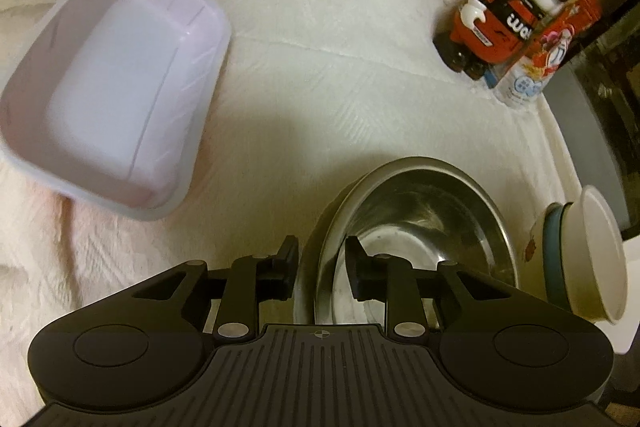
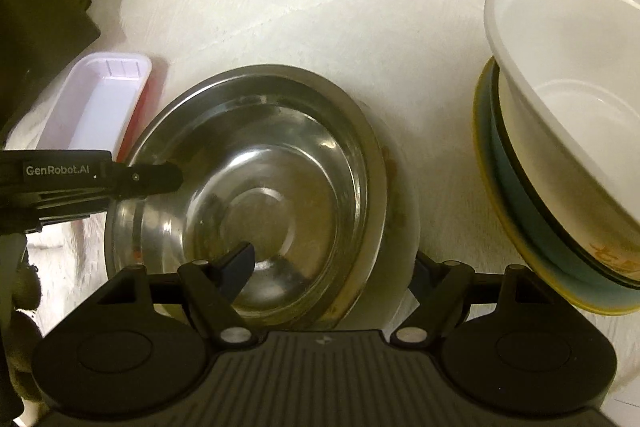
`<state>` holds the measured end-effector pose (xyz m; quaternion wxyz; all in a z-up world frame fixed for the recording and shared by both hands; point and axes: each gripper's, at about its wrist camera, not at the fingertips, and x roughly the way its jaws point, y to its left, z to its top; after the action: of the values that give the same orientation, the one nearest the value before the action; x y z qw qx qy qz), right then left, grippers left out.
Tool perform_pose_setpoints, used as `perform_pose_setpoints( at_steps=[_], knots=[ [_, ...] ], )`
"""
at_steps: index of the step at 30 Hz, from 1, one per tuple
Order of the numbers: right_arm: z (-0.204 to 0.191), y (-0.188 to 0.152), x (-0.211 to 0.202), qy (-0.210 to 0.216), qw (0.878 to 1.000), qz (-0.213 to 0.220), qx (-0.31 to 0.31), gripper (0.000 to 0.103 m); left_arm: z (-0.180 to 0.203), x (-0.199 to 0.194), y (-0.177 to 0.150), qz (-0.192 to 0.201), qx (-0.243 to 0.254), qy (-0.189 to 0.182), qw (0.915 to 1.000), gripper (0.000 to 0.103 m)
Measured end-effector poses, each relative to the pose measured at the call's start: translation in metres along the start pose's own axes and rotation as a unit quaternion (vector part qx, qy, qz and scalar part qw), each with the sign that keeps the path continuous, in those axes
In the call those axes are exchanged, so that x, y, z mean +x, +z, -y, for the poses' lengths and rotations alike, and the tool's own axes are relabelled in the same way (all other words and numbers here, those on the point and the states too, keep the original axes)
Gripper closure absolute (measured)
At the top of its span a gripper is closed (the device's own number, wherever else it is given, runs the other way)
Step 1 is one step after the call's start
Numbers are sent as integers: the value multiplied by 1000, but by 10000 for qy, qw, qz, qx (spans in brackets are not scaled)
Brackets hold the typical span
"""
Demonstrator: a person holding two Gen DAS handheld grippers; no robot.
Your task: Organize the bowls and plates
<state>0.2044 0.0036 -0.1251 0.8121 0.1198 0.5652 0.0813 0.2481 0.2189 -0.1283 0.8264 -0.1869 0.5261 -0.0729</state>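
Left hand-held gripper (image 1: 322, 267) clamped on steel bowl (image 1: 420, 227) rim. Right hand-held gripper (image 2: 332, 267) spread wide, straddling the bowl's near rim, pads not pressing. White bowl (image 2: 568, 75) beside.

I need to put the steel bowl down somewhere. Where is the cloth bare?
Bare white cloth lies between the pale plastic tub, the steel bowl and the red toy robot. Crowded by the stacked white bowl.
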Motion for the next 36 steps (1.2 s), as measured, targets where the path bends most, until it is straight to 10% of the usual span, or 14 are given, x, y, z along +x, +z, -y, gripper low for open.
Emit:
perform_pose_setpoints(
  at_steps=[14,23,26,36],
  knots=[
    [6,-2,-86,821,9847,296,-1509,23,20,-82,-17,1222,-888,-427,9876,76],
    [82,64,-175,973,9613,2103,-1492,13,109,-104,-37,2039,-496,-1397,9677,78],
    [126,82,-169,772,9644,2160,-1314,10,140,-87,-41,1747,-319,-1810,9673,85],
    [210,71,-105,841,9857,934,-1126,10,217,-23,-45,721,216,-367,9965,89]
  ],
)
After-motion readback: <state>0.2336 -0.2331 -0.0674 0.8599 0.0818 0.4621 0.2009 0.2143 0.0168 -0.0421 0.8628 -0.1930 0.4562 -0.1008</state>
